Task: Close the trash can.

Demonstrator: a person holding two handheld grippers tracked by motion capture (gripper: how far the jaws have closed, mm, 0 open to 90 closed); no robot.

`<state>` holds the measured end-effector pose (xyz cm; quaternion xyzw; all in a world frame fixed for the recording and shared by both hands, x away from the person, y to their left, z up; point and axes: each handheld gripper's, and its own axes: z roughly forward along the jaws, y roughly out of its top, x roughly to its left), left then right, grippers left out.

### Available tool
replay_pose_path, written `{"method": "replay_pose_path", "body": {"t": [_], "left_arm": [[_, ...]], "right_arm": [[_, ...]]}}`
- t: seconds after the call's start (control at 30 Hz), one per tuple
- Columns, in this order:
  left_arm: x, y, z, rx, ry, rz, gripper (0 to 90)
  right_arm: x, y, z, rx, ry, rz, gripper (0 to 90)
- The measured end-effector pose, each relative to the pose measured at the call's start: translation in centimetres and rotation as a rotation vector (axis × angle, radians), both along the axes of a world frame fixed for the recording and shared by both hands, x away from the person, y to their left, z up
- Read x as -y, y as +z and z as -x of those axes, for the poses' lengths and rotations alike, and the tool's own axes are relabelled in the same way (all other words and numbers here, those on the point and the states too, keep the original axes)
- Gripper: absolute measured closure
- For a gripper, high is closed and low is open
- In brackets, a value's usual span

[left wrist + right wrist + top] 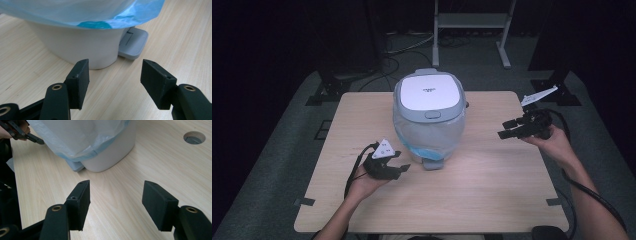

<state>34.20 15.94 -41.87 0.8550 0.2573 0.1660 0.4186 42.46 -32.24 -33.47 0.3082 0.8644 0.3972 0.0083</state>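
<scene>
A small white pedal bin [429, 115] with a grey-rimmed shut lid stands at the table's centre, lined with a pale blue plastic bag [427, 135] that hangs over its outside. Its grey foot pedal [433, 164] points toward the near edge. My left gripper [402, 166] rests low on the table just left of the pedal, open and empty. In the left gripper view the bin's base [82, 47] and pedal [132, 42] lie close ahead. My right gripper [507, 129] is held above the table's right side, open, aimed at the bin [110, 152].
The light wooden table [482, 190] has a round cable hole [194, 138] behind the bin's right side. Beyond the table stand a white metal frame [472, 22] and cables on a dark floor. Bare tabletop lies at the front and to the right.
</scene>
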Motion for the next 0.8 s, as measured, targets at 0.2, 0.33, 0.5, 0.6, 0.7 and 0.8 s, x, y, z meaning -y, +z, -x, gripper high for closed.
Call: {"method": "replay_pose_path", "body": {"t": [0.2, 0.33, 0.5, 0.6, 0.7, 0.8], "left_arm": [[-1.3, -0.1, -0.2, -0.008, 0.039, 0.014, 36.2], [-2.1, -0.6, -0.2, -0.023, 0.061, 0.018, 33.7], [-2.6, -1.4, 0.0, -0.041, 0.071, 0.012, 31.2], [-2.8, -1.7, 0.0, -0.044, 0.082, 0.017, 30.2], [-3.1, -1.8, 0.0, -0.047, 0.093, 0.017, 29.1], [-3.5, -1.8, 0.1, -0.047, 0.104, 0.02, 27.8]], "right_arm": [[0.5, -1.0, 0.4, -0.005, -0.016, 0.004, 36.6], [0.8, -1.9, 0.7, -0.014, -0.025, -0.002, 36.6], [0.9, -2.9, 0.8, -0.031, -0.027, -0.005, 36.7], [0.9, -3.5, 1.0, -0.041, -0.027, -0.001, 36.7], [0.8, -4.1, 1.2, -0.048, -0.025, 0.004, 36.7], [0.7, -4.6, 1.5, -0.053, -0.022, 0.008, 36.7]]}}
